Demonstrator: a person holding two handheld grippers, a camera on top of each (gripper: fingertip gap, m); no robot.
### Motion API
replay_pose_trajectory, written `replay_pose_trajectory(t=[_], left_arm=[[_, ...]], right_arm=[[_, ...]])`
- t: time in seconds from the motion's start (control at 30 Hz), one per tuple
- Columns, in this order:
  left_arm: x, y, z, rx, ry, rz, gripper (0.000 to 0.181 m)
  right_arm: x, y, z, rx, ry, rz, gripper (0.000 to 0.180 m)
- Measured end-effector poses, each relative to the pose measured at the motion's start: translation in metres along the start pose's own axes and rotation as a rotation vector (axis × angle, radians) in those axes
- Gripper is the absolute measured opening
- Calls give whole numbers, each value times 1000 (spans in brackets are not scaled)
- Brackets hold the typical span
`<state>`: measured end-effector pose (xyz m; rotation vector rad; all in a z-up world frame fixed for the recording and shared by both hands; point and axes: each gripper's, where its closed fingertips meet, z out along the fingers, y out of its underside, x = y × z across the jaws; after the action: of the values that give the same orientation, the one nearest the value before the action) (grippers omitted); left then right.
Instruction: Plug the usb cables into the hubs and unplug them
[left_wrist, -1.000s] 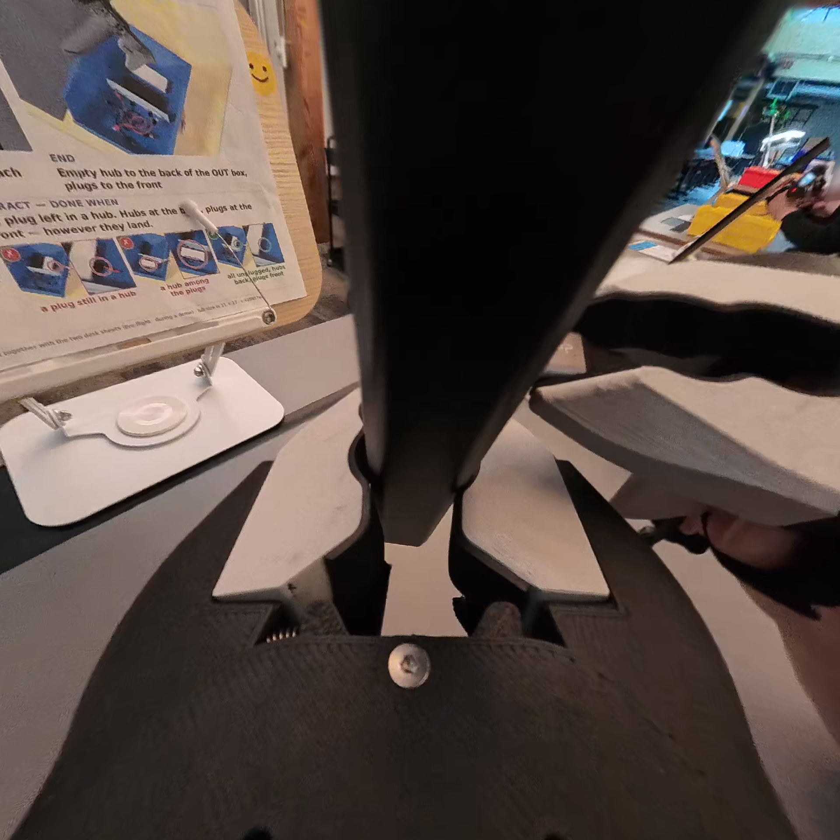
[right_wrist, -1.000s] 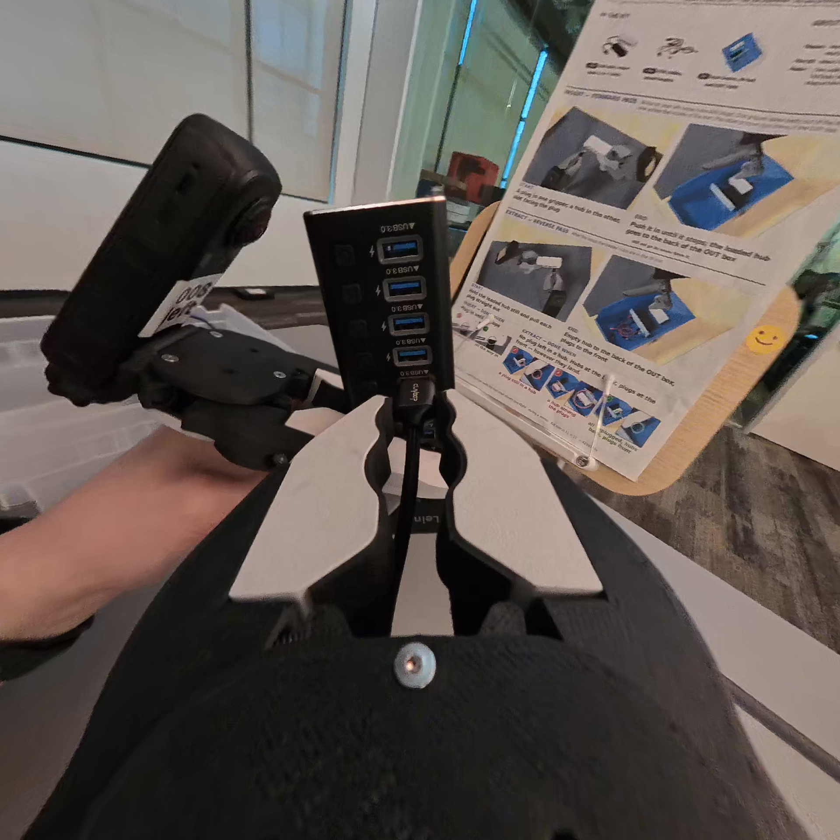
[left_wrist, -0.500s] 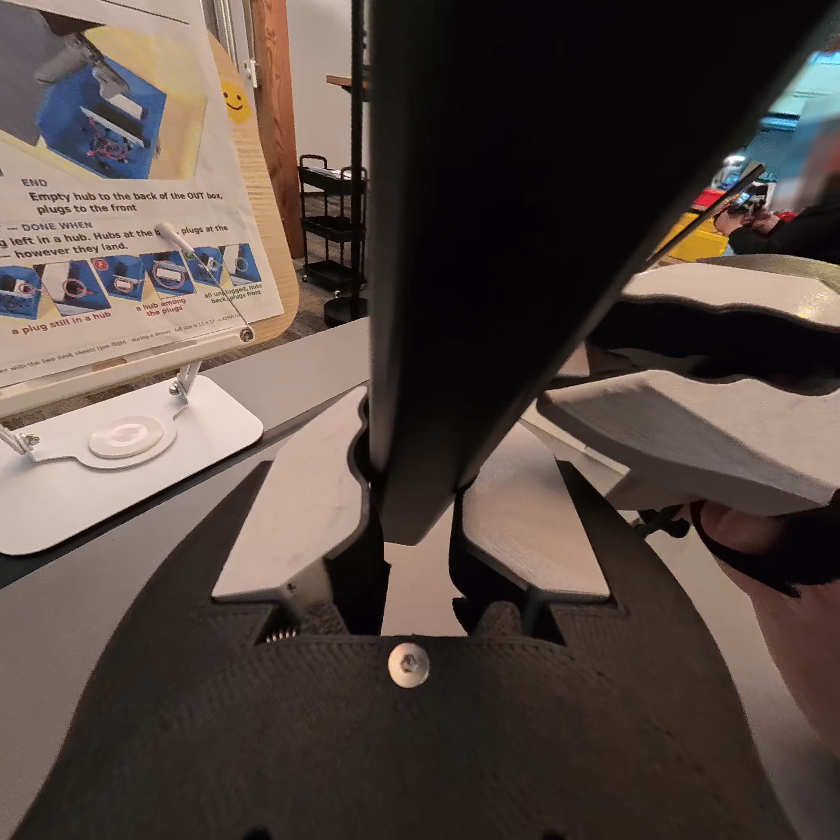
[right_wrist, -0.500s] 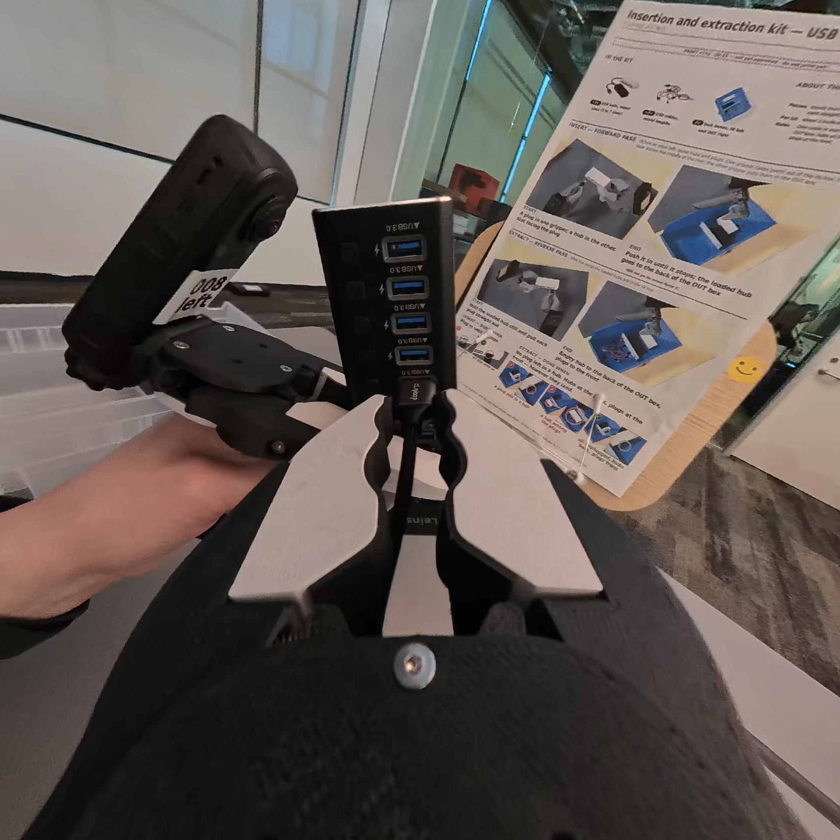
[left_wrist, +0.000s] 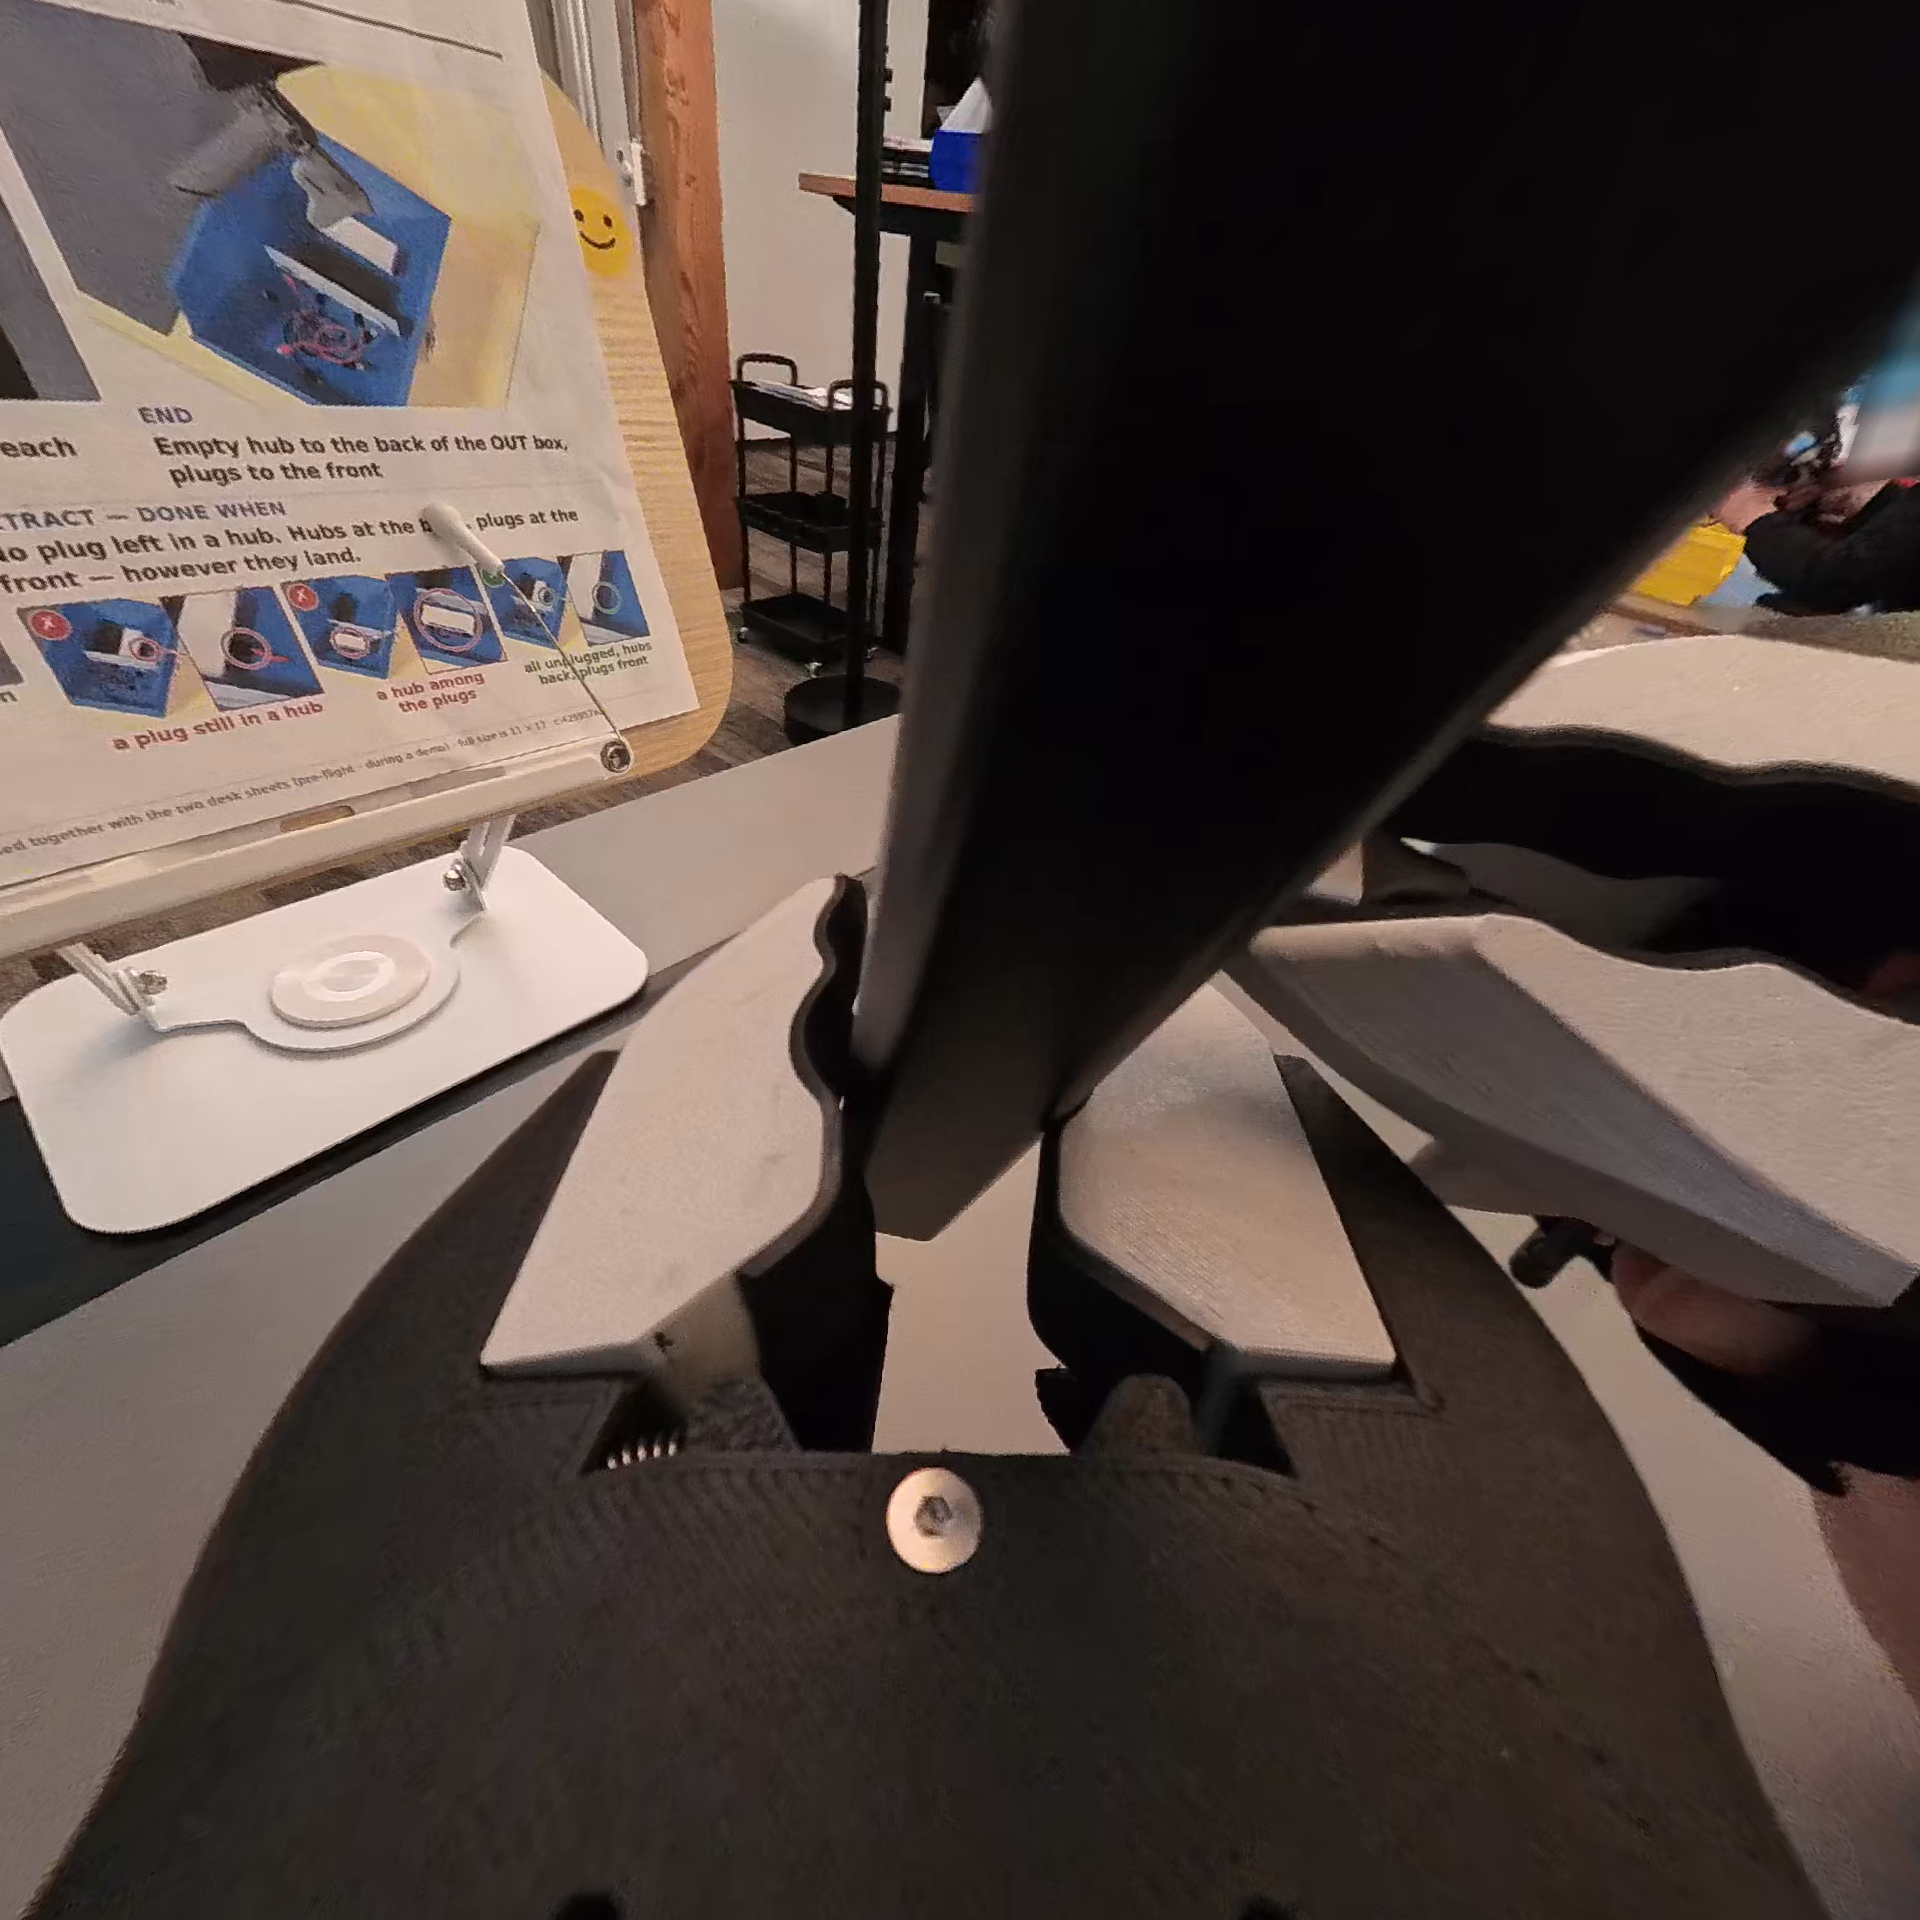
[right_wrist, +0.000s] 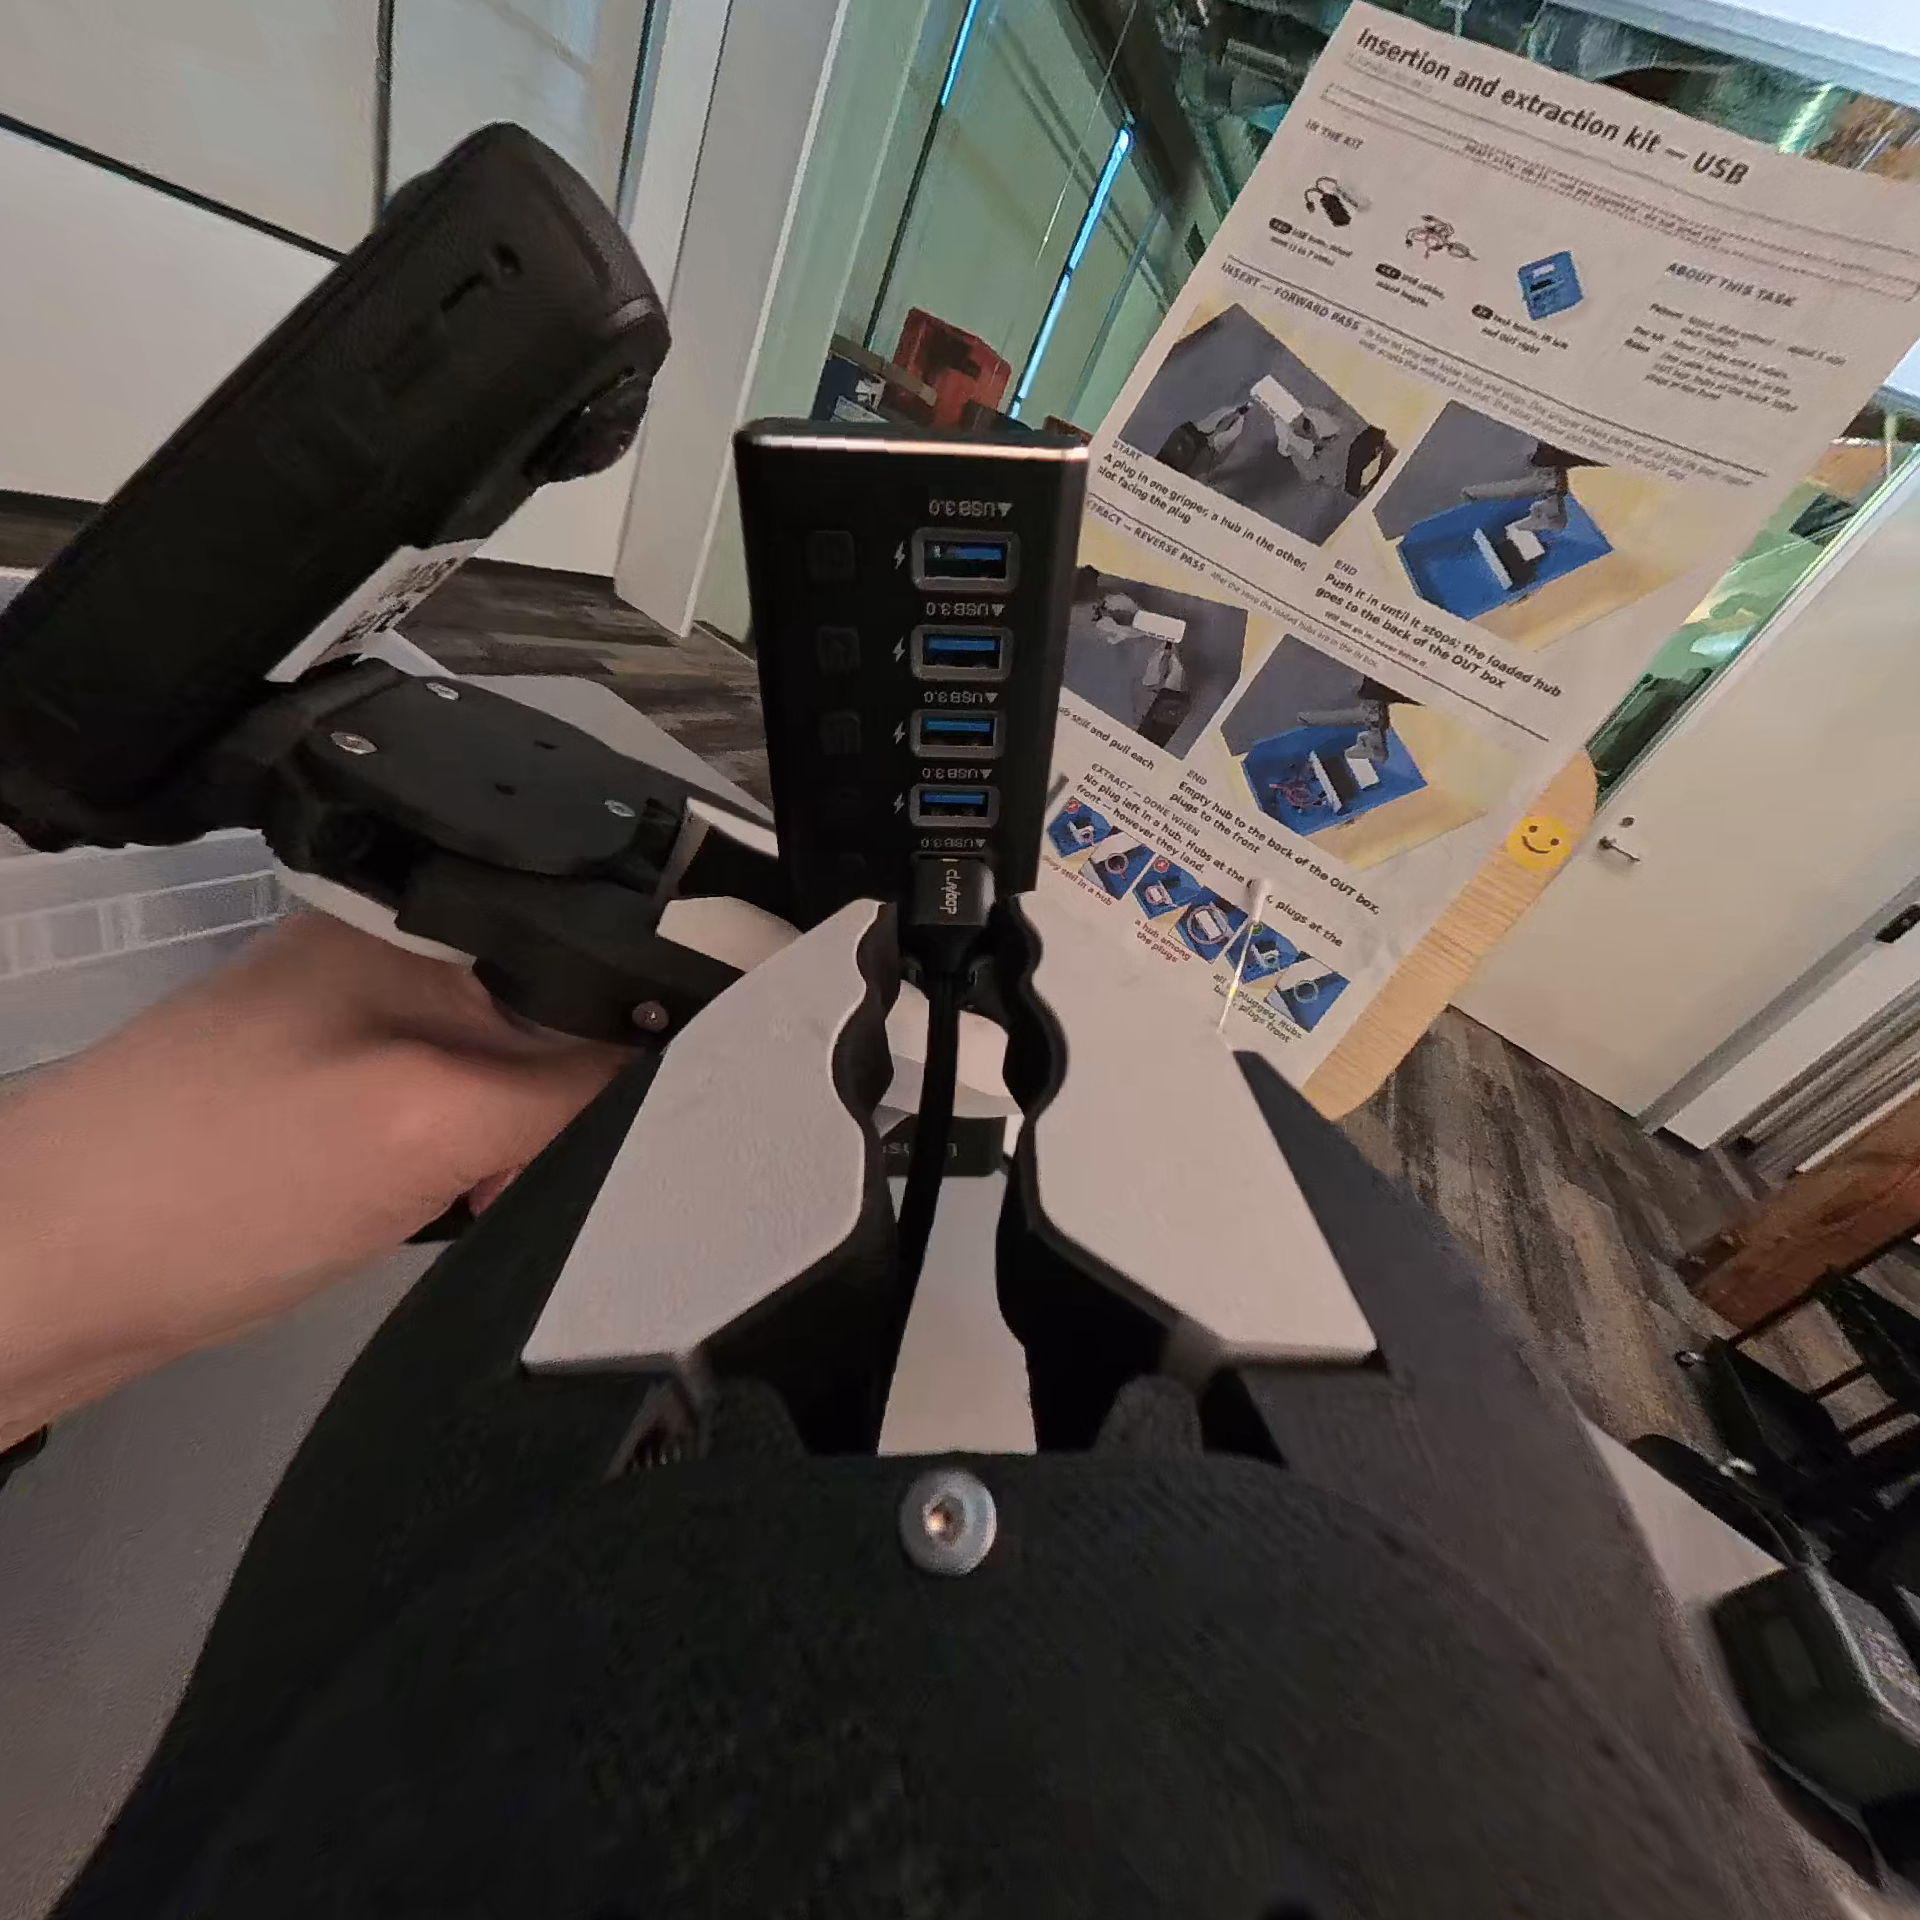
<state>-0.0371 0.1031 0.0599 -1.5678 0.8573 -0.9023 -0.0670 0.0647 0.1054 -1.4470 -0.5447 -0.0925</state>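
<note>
The black slab-shaped USB hub (right_wrist: 909, 665) stands upright in mid-air, its row of blue ports facing the right wrist view. A black USB plug (right_wrist: 951, 899) sits at the lowest port, its cable (right_wrist: 925, 1122) running back toward the camera between the fingers of the right gripper (right_wrist: 948, 961). Those fingers are closed almost together, pinching the plug's body right at the hub's lower edge. Whether the plug is fully seated cannot be told, since its metal end is hidden.

In the left wrist view, the left gripper (left_wrist: 951, 1070) is clamped narrowly on the near end of the hub (left_wrist: 1247, 520), which fills the upper right. The right gripper's pale fingers (left_wrist: 1538, 1081) show just right of it.

Judging by this, the step is insertion or extraction at that bottom port. Doing it well calls for moving the plug straight along the port's axis, with no twist, while the left holds the hub steady.

Behind, a printed instruction sheet on a wooden board (right_wrist: 1455, 540) rests on a white metal stand (left_wrist: 312, 1049).
</note>
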Motion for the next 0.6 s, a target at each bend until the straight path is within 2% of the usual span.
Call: replay_pose_trajectory(t=[0.13,0.23,0.37,0.47,0.6], left_arm=[[2,-2,-1,0,-1,9,33],[7,-4,-2,4,35,-22,33],[16,-20,-9,91,40,87,31],[21,-35,-17,202,36,97,35],[19,-37,-20,225,-13,199,33]], right_arm=[[1,-3,-1,42,-78,134,19],[0,-5,-3,39,0,33,18],[0,-18,-12,80,-47,92,18],[-1,-23,-17,90,-91,151,18],[-2,-21,-18,88,-183,275,19]])
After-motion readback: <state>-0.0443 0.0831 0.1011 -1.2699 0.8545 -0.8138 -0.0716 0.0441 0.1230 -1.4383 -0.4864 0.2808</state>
